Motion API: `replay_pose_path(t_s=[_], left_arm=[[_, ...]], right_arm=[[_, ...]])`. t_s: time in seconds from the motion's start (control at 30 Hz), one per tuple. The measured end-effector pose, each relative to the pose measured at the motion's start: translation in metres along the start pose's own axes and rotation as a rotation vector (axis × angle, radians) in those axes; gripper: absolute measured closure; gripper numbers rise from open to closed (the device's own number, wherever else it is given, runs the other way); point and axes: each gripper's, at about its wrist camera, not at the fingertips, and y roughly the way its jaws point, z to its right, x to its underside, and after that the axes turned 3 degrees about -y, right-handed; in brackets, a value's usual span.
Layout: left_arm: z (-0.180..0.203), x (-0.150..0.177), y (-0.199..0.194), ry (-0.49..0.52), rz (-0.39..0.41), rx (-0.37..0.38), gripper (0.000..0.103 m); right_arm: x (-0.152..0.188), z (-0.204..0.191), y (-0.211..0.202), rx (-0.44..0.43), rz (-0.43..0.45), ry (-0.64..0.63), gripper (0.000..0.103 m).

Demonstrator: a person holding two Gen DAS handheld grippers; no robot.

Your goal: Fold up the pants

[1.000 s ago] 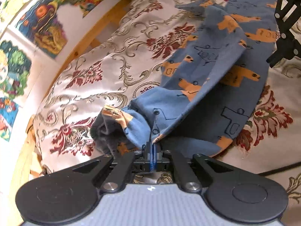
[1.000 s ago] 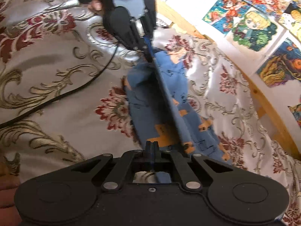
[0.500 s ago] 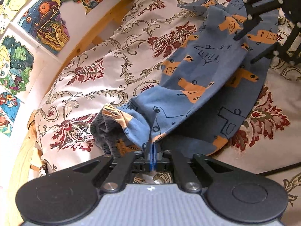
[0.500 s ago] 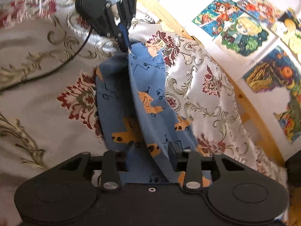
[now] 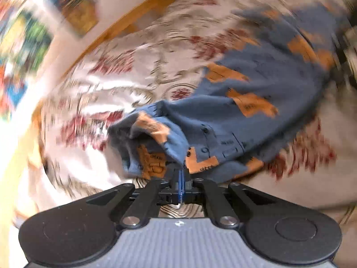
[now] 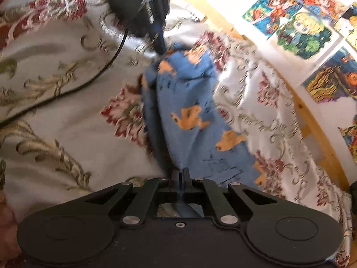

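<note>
Evidently both grippers pinch the blue pants point(image 6: 189, 111) with jaws fully closed — the left gripper point(image 5: 181, 176) on a bunched edge, the right gripper point(image 6: 181, 176) on the opposite end. The pants hang stretched between them, partly draped on the floral bedspread point(image 6: 55, 89). Heavy blur suggests a fast swing — the thin pinch could slip, or the loose bunched part could land crumpled.

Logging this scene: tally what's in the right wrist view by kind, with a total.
Pants: 1
Grippers: 2, the left gripper and right gripper
Bedspread: 1
Cable: 1
Total: 5
</note>
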Motion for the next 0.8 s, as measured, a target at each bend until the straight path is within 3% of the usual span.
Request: replay_pose_path(t_s=[0.07,0.1,0.17,0.2,0.27,0.33,0.37,0.4,0.43,0.47,0.6,0.8], left_arm=[[-0.021,-0.005,-0.004,-0.223,0.016,0.061,0.088],[-0.029,-0.006,-0.004,-0.296,0.026,0.059,0.063],[-0.040,-0.011,-0.002,-0.418,0.056,0.046,0.039],[-0.044,-0.013,0.000,-0.455,0.072,0.055,0.038],[-0.047,-0.020,0.008,-0.503,0.078,0.068,0.038],[-0.048,-0.028,0.022,-0.541,0.043,0.055,0.047],[-0.048,-0.032,0.030,-0.565,0.014,0.044,0.069],[-0.050,-0.034,0.035,-0.597,-0.009,0.038,0.083],[-0.054,-0.035,0.039,-0.641,-0.021,0.042,0.086],[-0.056,-0.033,0.039,-0.674,-0.016,0.043,0.090],[-0.063,-0.028,0.028,-0.710,0.006,0.012,0.097],[-0.072,-0.012,0.029,-0.667,-0.077,-0.063,0.097]], right_arm=[[0.001,-0.001,0.002,0.001,0.000,0.005,0.101],[0.000,-0.001,0.001,0.004,0.005,0.009,0.100],[0.000,-0.002,0.001,0.008,0.013,0.013,0.093],[0.000,-0.003,0.000,0.013,0.016,0.013,0.092],[0.000,-0.005,0.000,0.015,0.019,0.010,0.091],[0.001,-0.005,0.001,0.019,0.021,0.015,0.091],[0.001,-0.006,0.001,0.025,0.023,0.018,0.091],[0.001,-0.006,0.003,0.031,0.022,0.022,0.091],[0.002,-0.005,0.004,0.032,0.020,0.027,0.091],[0.003,-0.005,0.005,0.024,0.022,0.035,0.099],[0.001,0.000,-0.001,0.006,0.031,0.062,0.103],[-0.006,-0.001,-0.007,-0.037,0.021,0.068,0.103]])
